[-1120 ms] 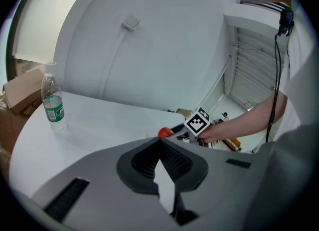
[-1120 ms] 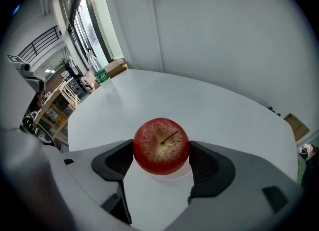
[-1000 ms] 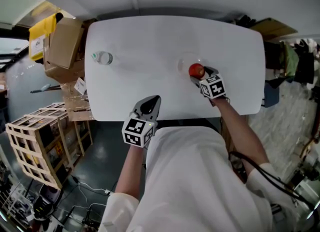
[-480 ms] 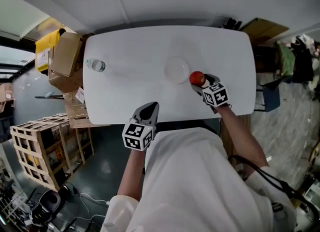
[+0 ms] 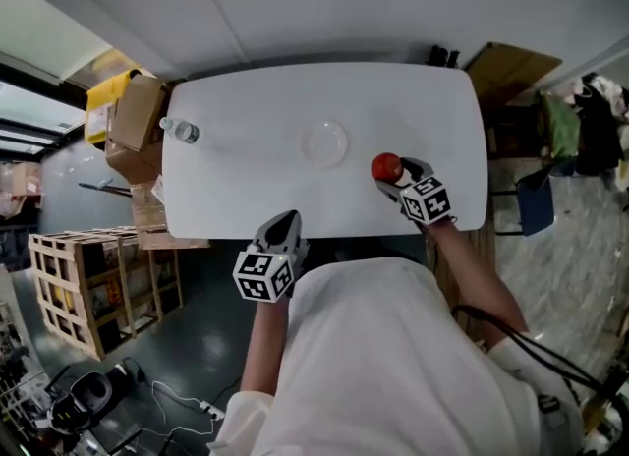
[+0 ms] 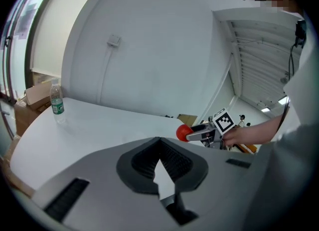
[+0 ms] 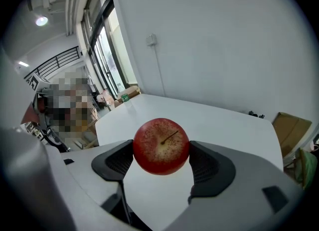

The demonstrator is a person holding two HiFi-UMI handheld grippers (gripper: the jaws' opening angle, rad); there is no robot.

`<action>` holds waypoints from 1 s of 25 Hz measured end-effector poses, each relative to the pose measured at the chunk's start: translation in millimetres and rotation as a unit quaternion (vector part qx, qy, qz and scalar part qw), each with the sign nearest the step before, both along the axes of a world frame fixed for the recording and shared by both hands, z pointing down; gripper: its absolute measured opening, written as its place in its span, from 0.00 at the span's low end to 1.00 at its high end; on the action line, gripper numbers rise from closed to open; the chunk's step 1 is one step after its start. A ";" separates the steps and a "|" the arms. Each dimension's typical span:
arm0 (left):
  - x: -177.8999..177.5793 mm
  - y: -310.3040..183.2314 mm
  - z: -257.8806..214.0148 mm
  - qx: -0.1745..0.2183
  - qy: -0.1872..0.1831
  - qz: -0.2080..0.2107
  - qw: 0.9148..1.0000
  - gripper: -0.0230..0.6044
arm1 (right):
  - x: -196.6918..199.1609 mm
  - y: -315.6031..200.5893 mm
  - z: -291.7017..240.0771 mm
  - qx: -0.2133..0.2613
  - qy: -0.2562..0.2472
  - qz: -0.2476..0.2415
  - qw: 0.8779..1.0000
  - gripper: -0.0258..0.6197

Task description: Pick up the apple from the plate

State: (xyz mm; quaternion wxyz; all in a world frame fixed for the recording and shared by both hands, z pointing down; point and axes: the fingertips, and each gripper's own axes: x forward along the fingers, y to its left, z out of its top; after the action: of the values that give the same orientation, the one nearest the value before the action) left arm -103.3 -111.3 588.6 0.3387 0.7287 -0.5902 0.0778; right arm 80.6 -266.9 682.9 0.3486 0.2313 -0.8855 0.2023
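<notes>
A red apple (image 5: 386, 166) (image 7: 161, 146) (image 6: 183, 132) is clamped between the jaws of my right gripper (image 5: 395, 173) (image 7: 161, 160), held above the white table (image 5: 246, 189), right of the plate. The clear plate (image 5: 323, 142) lies at the table's middle with nothing on it. My left gripper (image 5: 280, 231) (image 6: 158, 161) hovers at the table's near edge, jaws together and nothing in them.
A small water bottle (image 5: 181, 131) (image 6: 57, 102) stands at the table's far left corner. Cardboard boxes (image 5: 133, 120) and a wooden crate (image 5: 74, 287) stand left of the table. Another box (image 5: 506, 66) and a chair (image 5: 536, 194) are at the right.
My right gripper has carried the apple off the plate toward the right and near side of the table. The left gripper stays near the table's front edge.
</notes>
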 end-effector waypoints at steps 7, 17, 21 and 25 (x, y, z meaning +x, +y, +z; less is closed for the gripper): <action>32.9 28.1 -8.8 0.008 -0.004 -0.064 0.998 0.04 | 39.0 7.7 -14.7 0.005 -0.022 -0.033 0.999 0.58; 60.9 85.3 -10.9 0.010 0.000 -0.153 0.988 0.04 | 56.1 24.3 -28.2 0.008 -0.031 -0.092 0.995 0.58; 48.1 107.0 -17.5 0.012 -0.007 -0.173 0.985 0.04 | 42.5 32.9 -40.2 0.013 -0.042 -0.100 0.994 0.58; 31.7 132.3 -24.3 0.013 -0.011 -0.177 0.984 0.04 | 24.0 53.6 -53.5 0.018 -0.053 -0.103 0.993 0.58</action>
State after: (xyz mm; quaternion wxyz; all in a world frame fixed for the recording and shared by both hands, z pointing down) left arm -71.7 21.0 564.3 0.3312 0.6162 -0.7143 0.0171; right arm 104.6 -213.3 629.4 0.3163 0.1340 -0.9252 0.1614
